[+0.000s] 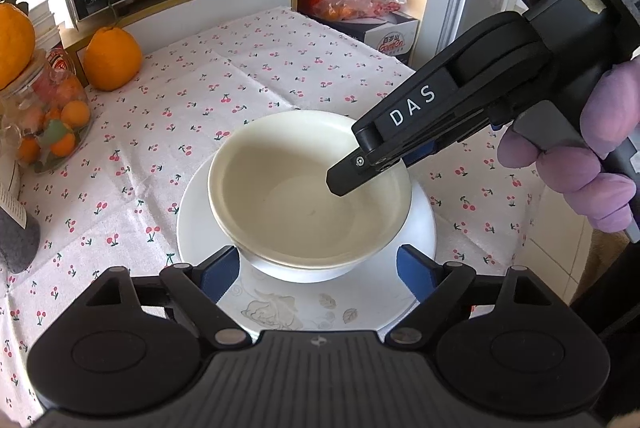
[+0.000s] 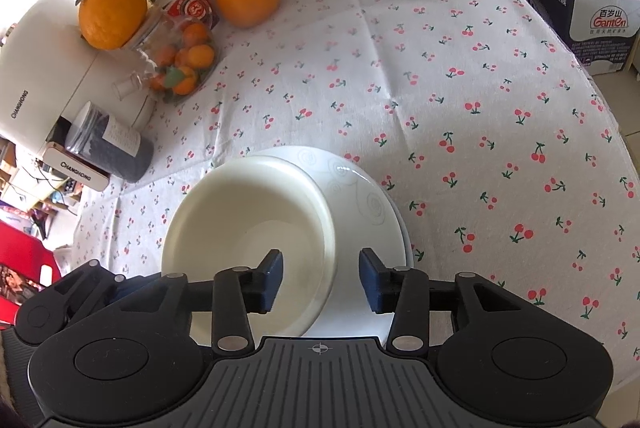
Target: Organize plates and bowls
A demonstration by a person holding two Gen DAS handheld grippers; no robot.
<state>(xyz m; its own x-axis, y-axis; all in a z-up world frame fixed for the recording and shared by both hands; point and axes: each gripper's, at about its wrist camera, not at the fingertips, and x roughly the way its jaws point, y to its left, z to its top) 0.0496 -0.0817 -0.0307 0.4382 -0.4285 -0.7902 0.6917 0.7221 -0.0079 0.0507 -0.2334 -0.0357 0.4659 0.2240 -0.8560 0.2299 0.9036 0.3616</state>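
Jaws of the right gripper (image 2: 320, 278) stand released astride the rim of the cream bowl (image 2: 248, 224), touching nothing; left gripper (image 1: 318, 274) jaws gape wide. The bowl sits on the white plate (image 1: 360, 292), mid-counter (image 2: 440, 76).

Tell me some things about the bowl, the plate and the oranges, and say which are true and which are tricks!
1. The bowl sits on the plate. True.
2. The bowl is full of soup. False: it is empty.
3. The right gripper squeezes the bowl's rim. False: its pads stand apart on either side of the rim.
4. The tablecloth has cherries on it. True.
5. An orange sits on top of the jar. True.
6. The left gripper is shut. False: it is open.
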